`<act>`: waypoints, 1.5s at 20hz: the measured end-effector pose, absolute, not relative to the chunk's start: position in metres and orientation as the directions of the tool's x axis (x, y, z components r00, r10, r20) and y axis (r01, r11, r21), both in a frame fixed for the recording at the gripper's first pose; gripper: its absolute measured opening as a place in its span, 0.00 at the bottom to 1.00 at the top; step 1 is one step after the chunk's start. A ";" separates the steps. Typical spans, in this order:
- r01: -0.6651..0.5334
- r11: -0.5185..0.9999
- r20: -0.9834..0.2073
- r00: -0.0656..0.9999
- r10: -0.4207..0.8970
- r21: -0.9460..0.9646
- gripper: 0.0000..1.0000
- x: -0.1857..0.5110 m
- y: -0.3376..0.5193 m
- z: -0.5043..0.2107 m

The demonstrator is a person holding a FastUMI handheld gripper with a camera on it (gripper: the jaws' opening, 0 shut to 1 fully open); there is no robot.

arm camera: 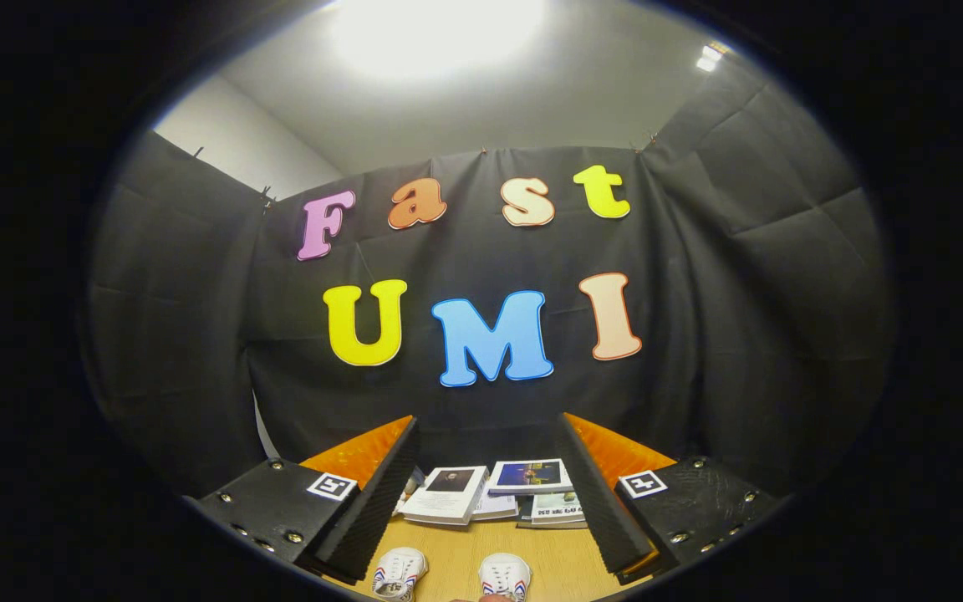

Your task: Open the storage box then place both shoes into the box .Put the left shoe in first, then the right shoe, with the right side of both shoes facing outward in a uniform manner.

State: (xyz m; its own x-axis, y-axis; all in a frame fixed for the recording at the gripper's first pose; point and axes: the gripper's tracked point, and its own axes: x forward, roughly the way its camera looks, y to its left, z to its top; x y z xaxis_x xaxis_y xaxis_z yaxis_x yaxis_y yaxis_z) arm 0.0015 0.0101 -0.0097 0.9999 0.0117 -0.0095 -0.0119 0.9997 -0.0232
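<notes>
While the tool (481,493) is hanging wide open and holding nothing, two shoes (399,573) are sitting low on the counter (456,552) between its fingers. Books (450,492) are lying beyond. Grabbing the wrong shoe first could be spoiling the order.

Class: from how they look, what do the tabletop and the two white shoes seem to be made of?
Light tan tabletop: probably wood or wood-look laminate, with faint grain and a matte surface. Two white lace-up shoes, seen between the open claw's fingers: seemingly canvas or similar fabric, dull, with red and blue stripes.
</notes>
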 end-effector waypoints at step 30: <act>-0.439 0.781 -0.536 0.568 0.625 0.445 0.96 0.068 0.205 -0.269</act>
State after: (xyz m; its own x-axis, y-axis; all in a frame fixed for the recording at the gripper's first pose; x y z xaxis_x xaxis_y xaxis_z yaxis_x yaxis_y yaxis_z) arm 0.0684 0.2055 -0.2685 0.5682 0.6245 -0.5358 -0.4387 0.7808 0.4449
